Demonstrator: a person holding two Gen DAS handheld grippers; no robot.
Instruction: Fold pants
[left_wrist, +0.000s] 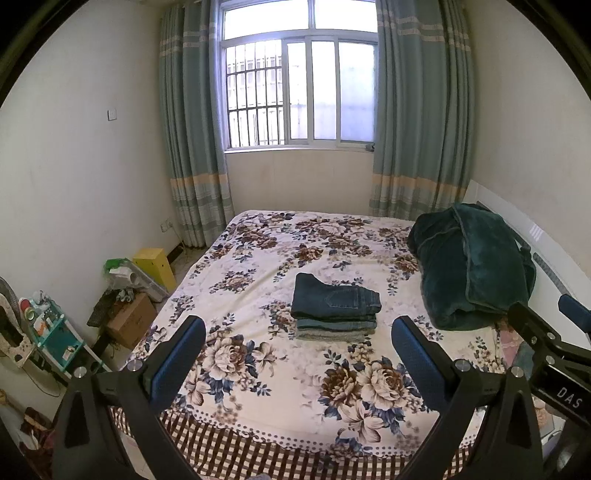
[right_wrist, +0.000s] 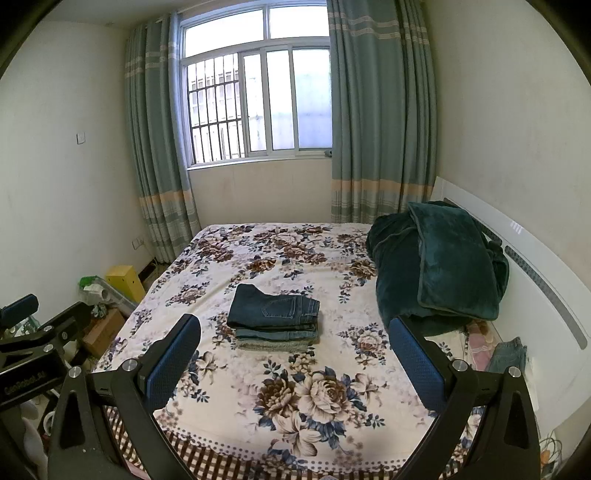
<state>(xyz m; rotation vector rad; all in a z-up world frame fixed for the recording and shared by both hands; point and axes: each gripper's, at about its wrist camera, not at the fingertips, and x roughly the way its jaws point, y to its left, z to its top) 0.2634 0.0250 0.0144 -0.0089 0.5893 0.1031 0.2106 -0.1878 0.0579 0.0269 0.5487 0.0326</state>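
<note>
A stack of folded pants (left_wrist: 335, 308) lies in the middle of the floral bed (left_wrist: 258, 266), dark blue jeans on top, lighter denim and a grey pair under them. The stack also shows in the right wrist view (right_wrist: 274, 318). My left gripper (left_wrist: 298, 349) is open and empty, held back over the bed's near edge. My right gripper (right_wrist: 294, 350) is open and empty too, beside it, also short of the stack. The right gripper shows at the right edge of the left wrist view (left_wrist: 546, 332); the left gripper shows at the left edge of the right wrist view (right_wrist: 33, 325).
A dark green blanket heap (right_wrist: 436, 266) sits at the bed's far right by the white headboard (right_wrist: 546, 288). Another pair of jeans (right_wrist: 508, 354) lies by the headboard. Boxes and clutter (left_wrist: 129, 295) stand on the floor left of the bed. Window and curtains behind.
</note>
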